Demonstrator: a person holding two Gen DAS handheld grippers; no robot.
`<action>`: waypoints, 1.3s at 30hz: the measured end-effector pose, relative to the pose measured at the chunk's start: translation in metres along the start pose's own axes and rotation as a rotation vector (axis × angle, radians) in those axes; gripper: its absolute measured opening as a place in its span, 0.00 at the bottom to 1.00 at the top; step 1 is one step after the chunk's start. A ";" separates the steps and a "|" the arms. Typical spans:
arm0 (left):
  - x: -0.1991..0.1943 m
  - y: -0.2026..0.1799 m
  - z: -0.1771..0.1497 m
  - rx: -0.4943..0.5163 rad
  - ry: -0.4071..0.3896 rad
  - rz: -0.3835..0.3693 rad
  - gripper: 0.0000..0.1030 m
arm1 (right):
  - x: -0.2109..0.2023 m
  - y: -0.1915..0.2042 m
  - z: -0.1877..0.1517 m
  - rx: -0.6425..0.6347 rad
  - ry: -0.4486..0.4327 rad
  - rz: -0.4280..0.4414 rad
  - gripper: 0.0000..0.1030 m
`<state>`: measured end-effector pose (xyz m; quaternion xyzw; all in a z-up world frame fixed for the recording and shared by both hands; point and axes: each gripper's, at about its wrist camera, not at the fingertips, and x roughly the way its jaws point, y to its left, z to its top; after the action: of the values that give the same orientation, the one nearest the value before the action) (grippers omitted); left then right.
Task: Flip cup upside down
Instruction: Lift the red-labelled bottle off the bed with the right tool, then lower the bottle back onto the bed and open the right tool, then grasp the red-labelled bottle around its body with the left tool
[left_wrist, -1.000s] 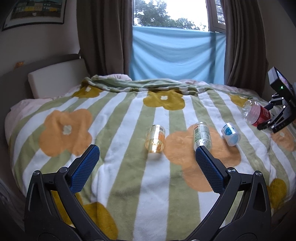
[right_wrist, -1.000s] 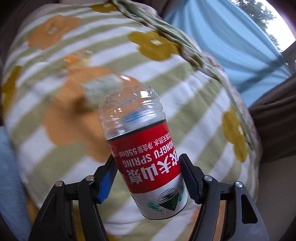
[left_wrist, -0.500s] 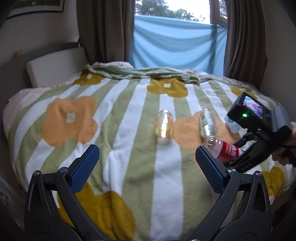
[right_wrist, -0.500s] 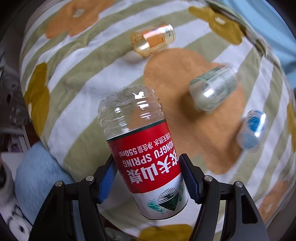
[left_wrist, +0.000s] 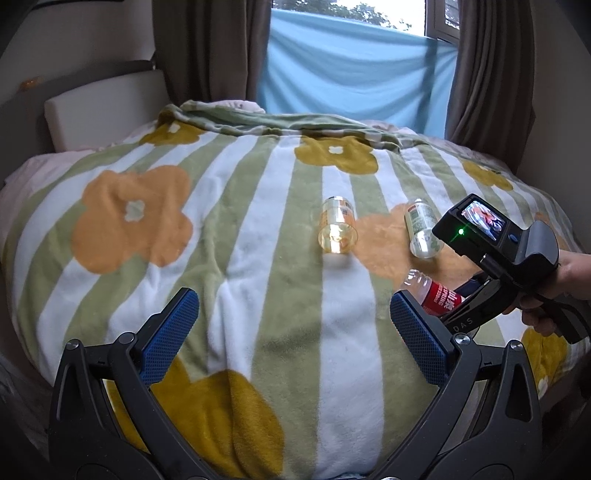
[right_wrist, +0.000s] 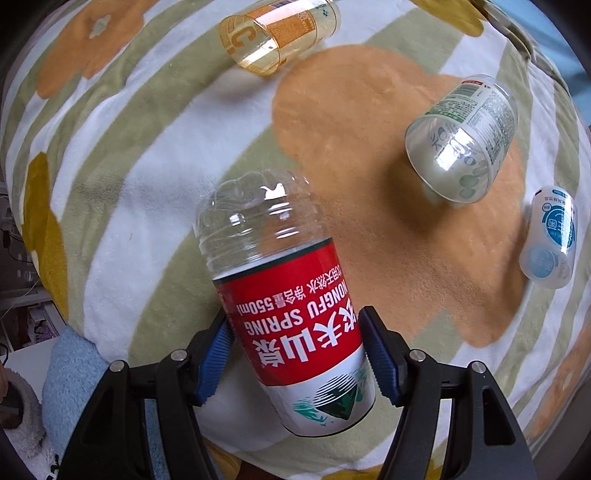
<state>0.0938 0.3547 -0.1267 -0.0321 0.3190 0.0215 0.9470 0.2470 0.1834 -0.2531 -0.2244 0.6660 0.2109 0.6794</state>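
Note:
My right gripper (right_wrist: 297, 360) is shut on a clear plastic cup with a red label (right_wrist: 295, 314), a cut bottle held above the striped flower blanket (right_wrist: 155, 155). Its closed clear end points away from me and down toward the bed; its open end faces the camera. In the left wrist view the same red-label cup (left_wrist: 434, 295) shows at the right, in the right gripper (left_wrist: 469, 301) held by a hand (left_wrist: 570, 275). My left gripper (left_wrist: 293, 328) hangs open over the blanket's near part, holding nothing.
An amber cup (left_wrist: 337, 230) (right_wrist: 273, 37), a green-label cup (left_wrist: 421, 230) (right_wrist: 463, 138) and a blue-label cup (right_wrist: 550, 236) lie on their sides on the bed. Curtains and a blue cloth (left_wrist: 351, 85) stand behind. A light blue towel (right_wrist: 70, 373) lies below the bed edge.
The right gripper has carried the red-label cup from the bed's far right toward the near middle and tipped it downward. The left gripper has drawn back slightly and stays open.

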 end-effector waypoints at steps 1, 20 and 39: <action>0.000 0.000 0.000 -0.003 0.001 -0.003 1.00 | 0.001 0.001 -0.001 0.003 -0.009 0.003 0.62; -0.012 -0.041 0.017 0.017 0.005 -0.028 1.00 | -0.085 -0.029 -0.068 0.080 -0.484 0.089 0.99; 0.115 -0.119 0.022 -0.289 0.391 -0.030 1.00 | -0.178 -0.052 -0.288 0.338 -1.257 -0.002 1.00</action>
<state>0.2060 0.2404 -0.1732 -0.1757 0.4894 0.0461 0.8529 0.0397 -0.0249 -0.0771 0.0510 0.1652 0.1937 0.9657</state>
